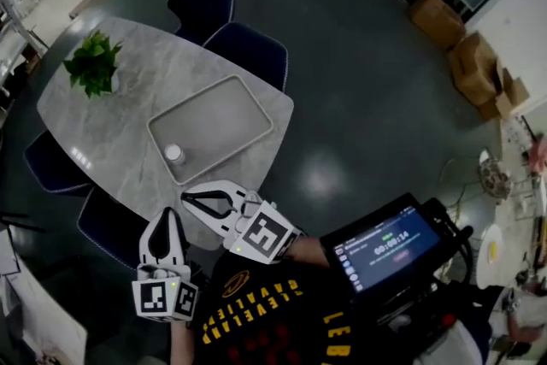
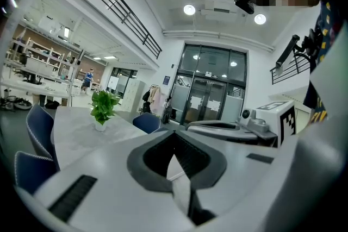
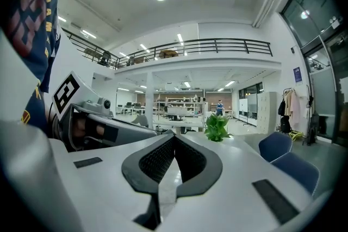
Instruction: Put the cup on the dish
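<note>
1. Head view: the cup (image 1: 174,154) stood upright, seen from above as a small white round. It appeared to sit just inside the lower-left rim of the rectangular dish (image 1: 249,138) on the table (image 1: 94,128).
2. Right gripper (image 1: 185,198): fingers together, nothing between them. Its tips pointed to the upper left of the frame, and the cup lay just above them and slightly left, with the dish rim between.
3. Left gripper (image 1: 168,214): fingers likewise together and empty. The tips pointed straight up the frame, with the cup above them but farther off. By this reading the right gripper was the nearer to the cup.
4. Left gripper view: closed left fingers (image 2: 175,134), a potted plant (image 2: 103,108) at middle left and the right gripper at the right edge; no cup and no dish.
5. Right gripper view: closed right fingers (image 3: 174,137) with the plant beyond them. The cup was again absent, so only the head view fixed its position.
6. Judgement: either gripper would have to open before any grasp of the cup.
</note>
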`<action>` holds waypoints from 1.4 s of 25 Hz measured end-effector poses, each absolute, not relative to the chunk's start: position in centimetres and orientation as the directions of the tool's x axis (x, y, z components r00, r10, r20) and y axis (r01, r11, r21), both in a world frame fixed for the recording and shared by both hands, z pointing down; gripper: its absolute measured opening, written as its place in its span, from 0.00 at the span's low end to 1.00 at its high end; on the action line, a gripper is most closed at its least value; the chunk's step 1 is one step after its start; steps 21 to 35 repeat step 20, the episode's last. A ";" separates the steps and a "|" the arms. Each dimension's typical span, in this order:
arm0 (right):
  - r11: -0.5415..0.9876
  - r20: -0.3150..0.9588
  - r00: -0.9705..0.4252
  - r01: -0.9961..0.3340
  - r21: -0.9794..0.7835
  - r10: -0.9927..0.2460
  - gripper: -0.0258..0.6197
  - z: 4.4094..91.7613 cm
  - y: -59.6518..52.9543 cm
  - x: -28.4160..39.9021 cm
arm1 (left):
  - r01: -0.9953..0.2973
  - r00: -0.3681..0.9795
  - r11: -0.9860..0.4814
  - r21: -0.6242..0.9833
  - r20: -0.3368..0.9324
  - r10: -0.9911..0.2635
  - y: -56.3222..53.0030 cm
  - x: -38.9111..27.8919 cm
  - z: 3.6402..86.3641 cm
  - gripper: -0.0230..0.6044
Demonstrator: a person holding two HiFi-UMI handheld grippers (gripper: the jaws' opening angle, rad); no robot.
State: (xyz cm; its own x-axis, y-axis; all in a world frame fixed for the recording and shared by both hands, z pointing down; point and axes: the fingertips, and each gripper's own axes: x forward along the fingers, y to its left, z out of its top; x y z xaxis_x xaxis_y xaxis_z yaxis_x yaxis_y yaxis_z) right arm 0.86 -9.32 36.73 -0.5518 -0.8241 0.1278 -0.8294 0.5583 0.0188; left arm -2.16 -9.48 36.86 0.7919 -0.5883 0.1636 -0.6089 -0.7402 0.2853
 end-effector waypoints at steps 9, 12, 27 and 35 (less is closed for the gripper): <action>0.550 0.104 -0.543 -0.833 0.053 -0.833 0.05 33.7 -3.2 0.1 | -0.574 0.817 -0.752 0.323 0.160 -0.555 -3.4 -2.5 34.7 0.04; 0.555 0.113 -0.552 -0.832 -0.004 -0.826 0.05 35.1 -4.2 0.3 | -0.598 0.798 -0.730 0.331 0.170 -0.578 -4.4 -2.7 35.8 0.04; 0.496 0.158 -0.495 -0.868 -0.033 -0.855 0.05 36.5 -5.9 4.2 | -0.594 0.803 -0.759 0.265 0.144 -0.578 -7.5 -1.0 37.8 0.04; 0.496 0.158 -0.495 -0.868 -0.033 -0.855 0.05 36.5 -5.9 4.2 | -0.594 0.803 -0.759 0.265 0.144 -0.578 -7.5 -1.0 37.8 0.04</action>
